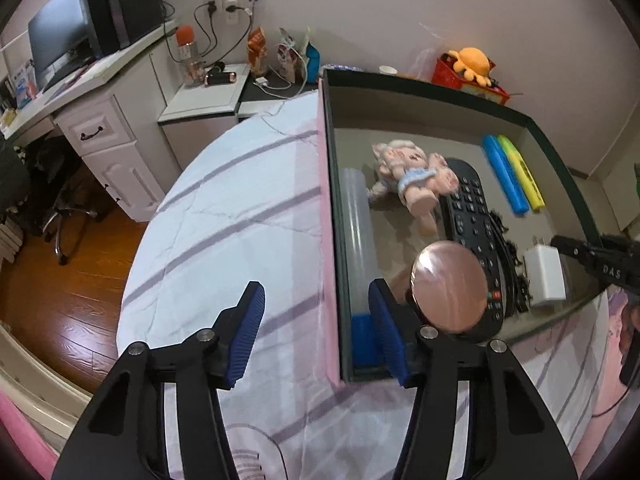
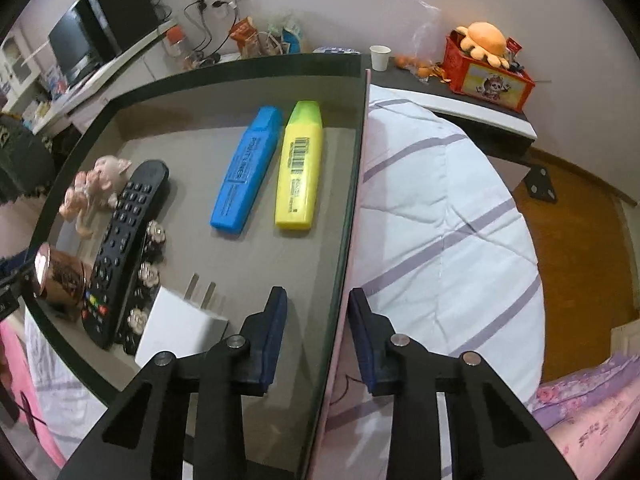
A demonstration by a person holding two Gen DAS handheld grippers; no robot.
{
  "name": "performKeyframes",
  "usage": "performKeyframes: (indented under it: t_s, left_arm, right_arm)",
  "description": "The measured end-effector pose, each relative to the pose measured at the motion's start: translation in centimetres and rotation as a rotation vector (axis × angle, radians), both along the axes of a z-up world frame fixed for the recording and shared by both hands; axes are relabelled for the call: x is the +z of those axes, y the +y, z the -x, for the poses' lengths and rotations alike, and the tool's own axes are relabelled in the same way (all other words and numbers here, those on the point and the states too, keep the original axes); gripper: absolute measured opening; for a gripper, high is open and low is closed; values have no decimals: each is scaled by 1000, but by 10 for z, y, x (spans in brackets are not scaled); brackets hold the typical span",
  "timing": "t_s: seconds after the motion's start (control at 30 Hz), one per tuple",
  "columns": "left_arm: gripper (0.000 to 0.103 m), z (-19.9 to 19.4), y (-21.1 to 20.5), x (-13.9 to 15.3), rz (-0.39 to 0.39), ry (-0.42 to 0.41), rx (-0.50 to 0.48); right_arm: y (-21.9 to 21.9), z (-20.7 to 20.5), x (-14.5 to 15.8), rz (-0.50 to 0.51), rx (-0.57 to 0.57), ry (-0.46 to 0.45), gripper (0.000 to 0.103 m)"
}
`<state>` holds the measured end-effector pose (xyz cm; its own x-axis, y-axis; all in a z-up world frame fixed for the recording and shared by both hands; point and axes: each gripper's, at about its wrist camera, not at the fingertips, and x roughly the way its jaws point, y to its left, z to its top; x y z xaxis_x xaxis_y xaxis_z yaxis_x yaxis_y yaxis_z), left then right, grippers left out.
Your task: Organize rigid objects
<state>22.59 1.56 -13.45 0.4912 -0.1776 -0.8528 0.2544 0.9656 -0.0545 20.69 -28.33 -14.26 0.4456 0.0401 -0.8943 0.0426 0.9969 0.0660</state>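
Left gripper (image 1: 316,330): black arms, blue ribbed pads, spread wide and straddling the box's left wall, one finger outside over the quilt, one inside the box; nothing is pinched.
Right gripper (image 2: 318,336): also parted, straddling the box's right wall, left pad inside, right pad outside; whether either pad touches the wall I cannot tell.
Box: a shallow dark green cardboard box (image 2: 224,66) with a grey floor and pink outer sides, sitting on the bed.
Bedding: a white quilt with lilac stripes (image 1: 224,216) under and around the box.
Highlighters: a blue highlighter (image 2: 246,164) and a yellow highlighter with a barcode (image 2: 300,164) lie side by side, just apart, near the far right corner.
Remote: a black remote control with many buttons (image 2: 120,256) lies lengthwise in the middle.
Doll: a small pink pig doll in a blue skirt (image 1: 412,182) rests against the remote's far end.
Tin: a round copper-coloured tin (image 1: 448,286) lies on its side, against the remote's near end.
Tube: a clear plastic tube with a blue cap (image 1: 360,256) runs along the left wall.
Charger: a white plug adapter (image 1: 546,274), prongs pointing away, sits near the right gripper.
Hair clip: a black clip with pale flowers (image 2: 146,276) lies between remote and charger.
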Motion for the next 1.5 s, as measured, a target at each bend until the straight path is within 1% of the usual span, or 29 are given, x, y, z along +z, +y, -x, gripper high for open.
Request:
performKeyframes:
  t_s: [0.07, 0.23, 0.37, 0.43, 0.57, 0.67, 0.9, 1.17, 1.27, 1.4, 1.47, 1.5]
  left_arm:
    - [53, 5, 2, 3, 0, -7, 0]
    - [52, 17, 5, 10, -6, -22, -11]
    - [52, 27, 7, 10, 0, -10, -14]
    - [52, 34, 6, 10, -15, -12, -18]
    - [52, 50, 5, 11, -25, -7, -25]
    - [52, 66, 3, 12, -48, -14, -27]
    - [50, 105, 1, 13, -68, -16, -32]
    - [50, 133, 5, 14, -82, -12, -24]
    - [50, 138, 3, 15, -105, -20, -20]
    - [52, 137, 0, 20, -78, -15, -21]
    - [52, 138, -6, 25, -87, -33, -25]
    - [53, 139, -9, 28, -86, -42, -26]
  right_arm:
    - [1, 3, 1, 5, 22, 7, 31]
    - [3, 17, 2, 13, 86, 31, 26]
    - [2, 25, 2, -3, 128, 58, 26]
    - [2, 28, 2, -4, 156, 73, 26]
    - [3, 34, 2, 8, 210, 99, 26]
    - [5, 37, 2, 29, 253, 121, 26]
    - [14, 60, 3, 62, 325, 150, 26]
    - [17, 89, 4, 73, 337, 161, 26]
    - [18, 94, 5, 74, 340, 168, 26]
    - [18, 91, 11, 97, 310, 146, 26]
    - [22, 91, 15, 111, 286, 133, 27]
    - [25, 94, 17, 112, 275, 126, 32]
